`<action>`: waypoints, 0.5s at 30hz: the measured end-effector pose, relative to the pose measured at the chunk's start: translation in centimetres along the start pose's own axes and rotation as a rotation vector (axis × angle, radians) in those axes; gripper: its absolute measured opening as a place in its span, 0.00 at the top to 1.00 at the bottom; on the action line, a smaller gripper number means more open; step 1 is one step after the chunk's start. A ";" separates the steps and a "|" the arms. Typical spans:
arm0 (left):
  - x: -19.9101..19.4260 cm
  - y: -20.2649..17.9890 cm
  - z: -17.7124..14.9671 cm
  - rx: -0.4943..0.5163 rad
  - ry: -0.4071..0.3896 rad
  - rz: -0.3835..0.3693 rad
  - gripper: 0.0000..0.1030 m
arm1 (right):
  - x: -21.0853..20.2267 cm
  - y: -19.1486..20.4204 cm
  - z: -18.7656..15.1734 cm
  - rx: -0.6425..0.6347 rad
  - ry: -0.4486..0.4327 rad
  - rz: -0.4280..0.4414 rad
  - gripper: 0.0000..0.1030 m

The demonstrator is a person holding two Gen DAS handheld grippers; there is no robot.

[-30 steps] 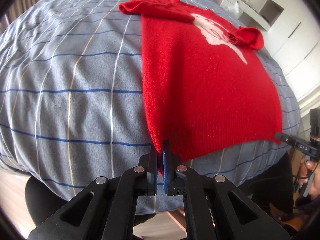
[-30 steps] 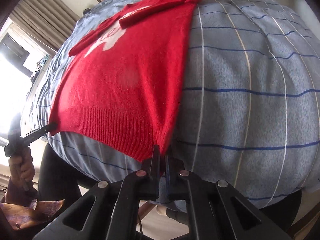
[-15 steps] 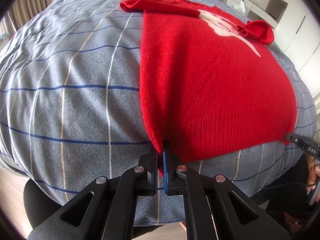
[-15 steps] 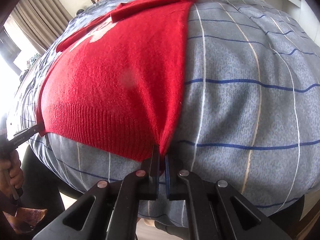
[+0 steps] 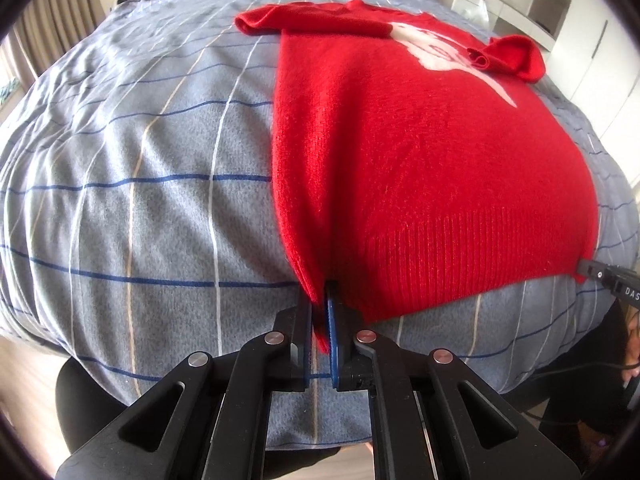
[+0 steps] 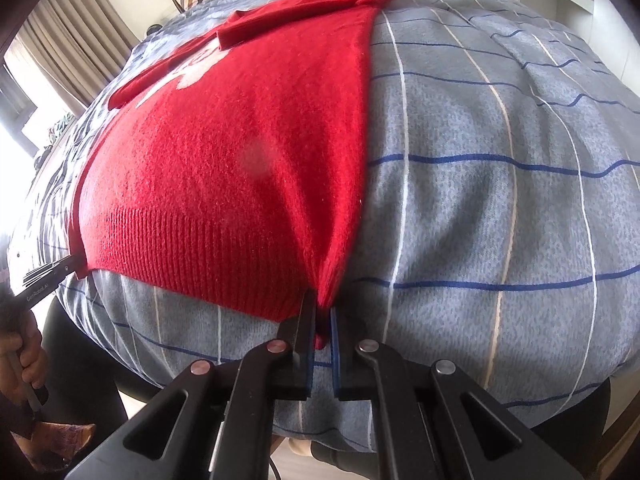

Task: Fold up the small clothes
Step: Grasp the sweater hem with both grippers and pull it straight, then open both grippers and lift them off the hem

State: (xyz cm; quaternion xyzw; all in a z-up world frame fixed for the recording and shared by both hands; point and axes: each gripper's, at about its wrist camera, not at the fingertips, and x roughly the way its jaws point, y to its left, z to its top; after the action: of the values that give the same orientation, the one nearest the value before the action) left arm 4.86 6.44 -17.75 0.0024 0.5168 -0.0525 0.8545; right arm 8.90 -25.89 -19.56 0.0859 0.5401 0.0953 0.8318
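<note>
Sweater [image 5: 420, 152], red knit with white front motif, lies flat on grey checked bedspread [image 5: 140, 160], sleeves folded inward. Left gripper [image 5: 320, 312] clamped on left hem corner; right gripper [image 6: 320, 316] clamped on right hem corner. Hem stretched between both.

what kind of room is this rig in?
Likely a bedroom: the sweater lies on a bed with a blue checked duvet, curtains hang at a bright window, and white cabinets line the wall.

The right gripper [image 6: 322, 312] pinches the near hem corner of the red sweater [image 6: 240, 160], spread on the checked bedcover [image 6: 500, 200]; the left gripper [image 6: 60, 270] clamps the far corner.
</note>
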 end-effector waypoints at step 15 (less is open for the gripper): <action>-7.2 1.4 -0.8 -0.007 -0.123 0.095 0.32 | -5.8 -0.3 -2.5 -0.061 -0.062 -0.162 0.54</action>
State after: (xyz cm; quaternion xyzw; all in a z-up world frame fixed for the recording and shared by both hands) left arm 0.94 8.51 -11.84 0.0207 0.4627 -0.0103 0.8862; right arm 4.31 -27.49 -15.53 0.0193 0.5162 0.0414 0.8552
